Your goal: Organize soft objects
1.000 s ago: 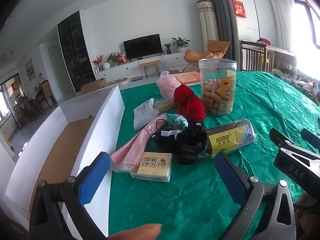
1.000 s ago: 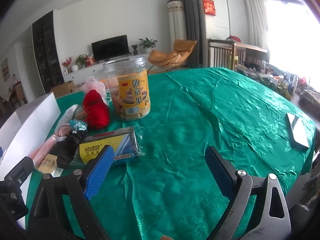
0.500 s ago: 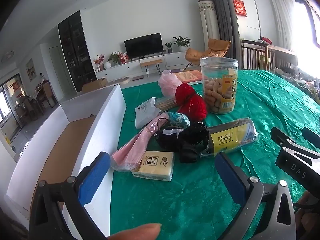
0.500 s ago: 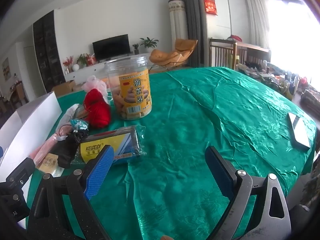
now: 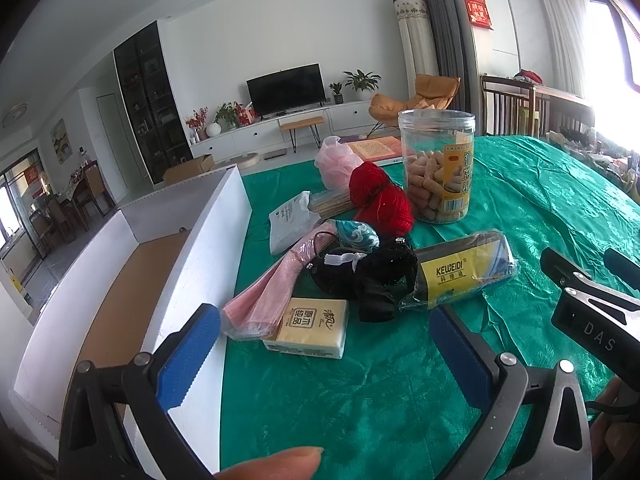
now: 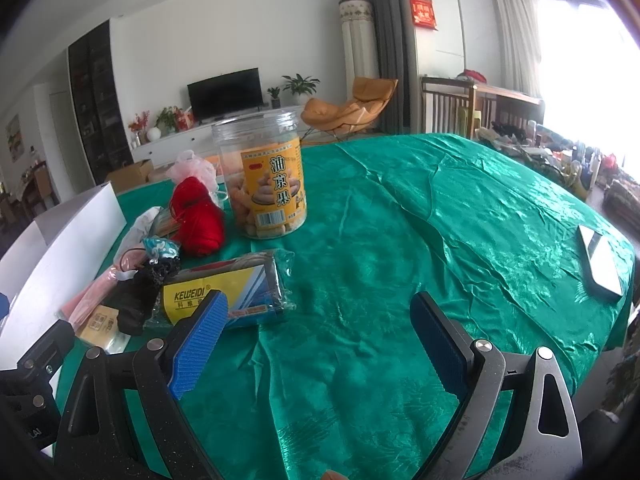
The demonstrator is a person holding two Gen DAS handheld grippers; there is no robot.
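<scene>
- Ahead of the left gripper [image 5: 324,354], whose blue fingers [image 5: 188,360] are spread wide with nothing between them, a heap of soft things lies on the green tablecloth [image 5: 520,200].
- Nearest the fingers is a tissue pack [image 5: 310,328], lying flat just beyond the gap and a little toward the left finger.
- A pink folded bag [image 5: 268,292] touches the tissue pack's left side and runs back beside the white box [image 5: 200,264], which stands open along the table's left edge.
- A black bundle [image 5: 372,276] sits just behind the tissue pack, with a small teal pouch [image 5: 358,234] and red yarn [image 5: 380,200] farther back.
- A yellow packet in clear wrap [image 5: 460,272] lies against the black bundle on its right, in line with the right finger.
- A clear jar of snacks [image 5: 438,168] stands upright behind the red yarn, with a pink plastic bag [image 5: 336,160] to its left.
- Over bare cloth, the right gripper [image 6: 316,338] is also spread wide and holds nothing; the heap lies off to its left, and its left finger [image 6: 198,344] overlaps the yellow packet's near end in that view.
- A flat white object [image 6: 600,260] lies well apart near the table's right edge.
</scene>
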